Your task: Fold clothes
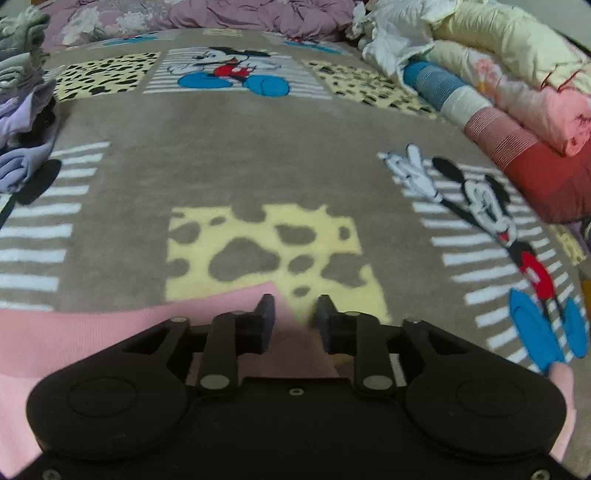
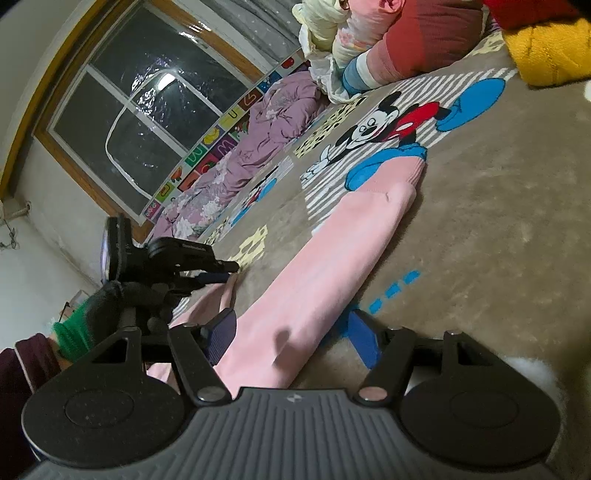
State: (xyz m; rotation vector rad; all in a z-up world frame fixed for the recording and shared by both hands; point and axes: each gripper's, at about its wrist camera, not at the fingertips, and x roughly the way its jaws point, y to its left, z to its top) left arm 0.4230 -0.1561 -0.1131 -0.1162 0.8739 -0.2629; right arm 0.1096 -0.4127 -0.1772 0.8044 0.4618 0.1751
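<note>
We find the pink knit garment flat on the Mickey blanket, running toward 1 o'clock. Soft, light, floppy; take the hem corners. Left claw and right claw both released, straddling fabric.

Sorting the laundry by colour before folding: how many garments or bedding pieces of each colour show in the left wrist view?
Pink: 2, the garment and a quilt roll
Lilac: 1
Mauve: 1
Cream: 1
Striped: 1
Total: 6
</note>
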